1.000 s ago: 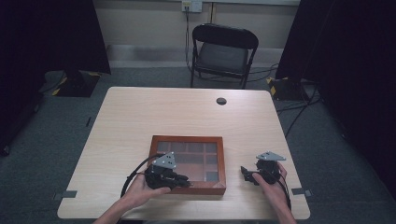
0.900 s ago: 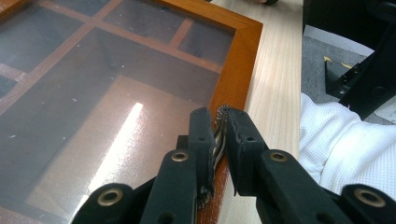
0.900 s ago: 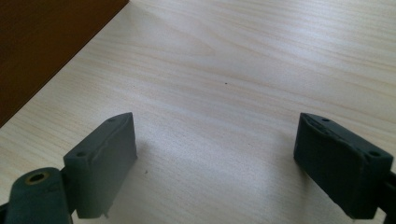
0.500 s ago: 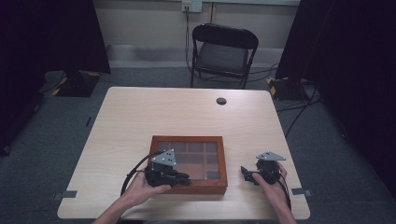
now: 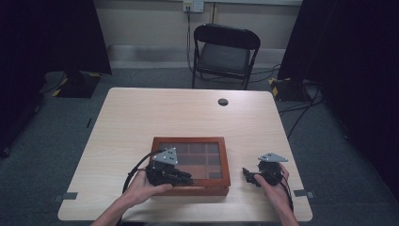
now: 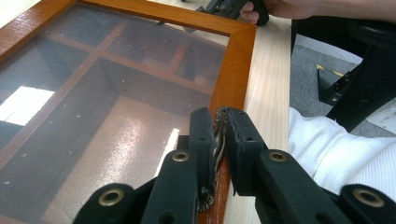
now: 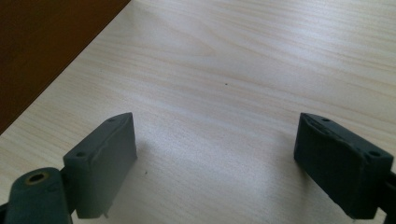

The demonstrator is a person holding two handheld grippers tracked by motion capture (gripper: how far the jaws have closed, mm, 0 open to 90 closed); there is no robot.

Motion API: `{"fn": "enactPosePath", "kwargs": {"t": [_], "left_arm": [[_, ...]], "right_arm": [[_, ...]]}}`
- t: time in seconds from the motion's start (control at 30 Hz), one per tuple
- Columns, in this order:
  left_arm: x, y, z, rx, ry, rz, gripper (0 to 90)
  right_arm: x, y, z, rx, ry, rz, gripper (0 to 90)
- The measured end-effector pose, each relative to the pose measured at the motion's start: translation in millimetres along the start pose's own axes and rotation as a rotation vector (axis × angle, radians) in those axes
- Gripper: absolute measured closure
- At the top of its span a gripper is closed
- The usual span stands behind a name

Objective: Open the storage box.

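A wooden box (image 5: 188, 140) with a glass lid and inner compartments lies near the table's front edge. My left gripper (image 5: 188, 180) reaches over the box's front rim. In the left gripper view the wooden box (image 6: 233, 70) shows its lid frame, and the left gripper (image 6: 218, 116) is shut on a small brass clasp (image 6: 217, 140) at that rim. My right gripper (image 5: 248, 175) rests on the table right of the box, pointing toward it. In the right gripper view the right gripper (image 7: 215, 140) stands open over bare wood, beside the box's dark side (image 7: 37, 46).
The light wooden table (image 5: 188, 113) carries a small black round cap (image 5: 223, 101) near its far edge. A black folding chair (image 5: 225, 52) stands behind the table. Cables run over the grey floor at the right.
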State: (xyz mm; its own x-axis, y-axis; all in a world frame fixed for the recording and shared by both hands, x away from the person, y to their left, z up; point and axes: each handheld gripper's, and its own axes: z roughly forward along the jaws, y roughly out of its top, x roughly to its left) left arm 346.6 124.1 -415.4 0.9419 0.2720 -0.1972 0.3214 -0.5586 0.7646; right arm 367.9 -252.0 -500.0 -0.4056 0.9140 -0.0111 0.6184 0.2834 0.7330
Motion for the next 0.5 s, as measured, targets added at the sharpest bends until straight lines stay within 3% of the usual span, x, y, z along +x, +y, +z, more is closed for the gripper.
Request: {"fn": "enactPosePath", "kwargs": {"t": [0.5], "left_arm": [[0.9,6.9,-6.5,-0.006,0.000,-0.013,81.2]], "right_arm": [[-0.1,0.2,0.2,0.001,0.001,-0.001,12.1]]}}
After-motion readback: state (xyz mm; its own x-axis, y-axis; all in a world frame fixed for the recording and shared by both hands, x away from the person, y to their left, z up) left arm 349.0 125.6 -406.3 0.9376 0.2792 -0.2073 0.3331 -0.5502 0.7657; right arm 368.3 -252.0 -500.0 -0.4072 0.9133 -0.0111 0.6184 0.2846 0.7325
